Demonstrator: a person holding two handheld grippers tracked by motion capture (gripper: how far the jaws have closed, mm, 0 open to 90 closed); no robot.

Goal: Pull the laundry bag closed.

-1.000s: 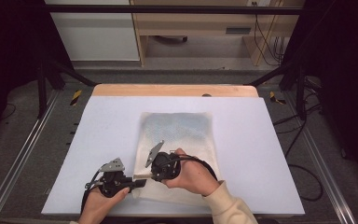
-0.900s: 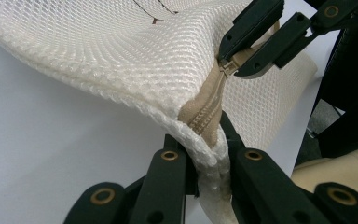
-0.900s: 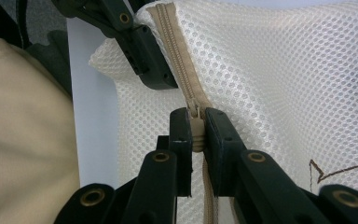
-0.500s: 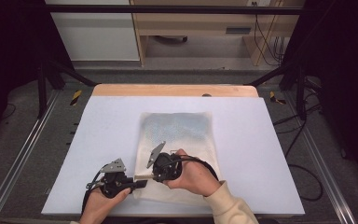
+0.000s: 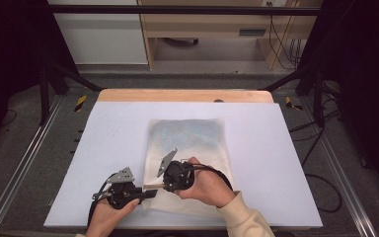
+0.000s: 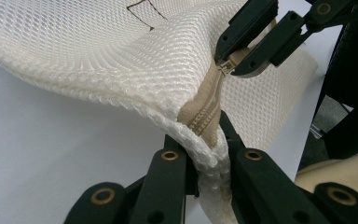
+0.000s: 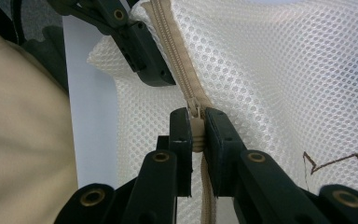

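At the near edge of the bench (image 5: 286,148), the left tool (image 5: 150,192) is clamped on the near left corner of the white mesh bag (image 5: 192,143), at the zipper's (image 6: 209,105) end. Just right of it, the right tool (image 5: 153,186) pinches the zipper pull (image 7: 196,130). Both hands lie low, tools pointing towards each other. A brown stitched mark (image 7: 335,163) on the mesh is cut off and unreadable.

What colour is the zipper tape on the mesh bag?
Beige, against the white mesh bag; the zipper shows best in the right gripper view.
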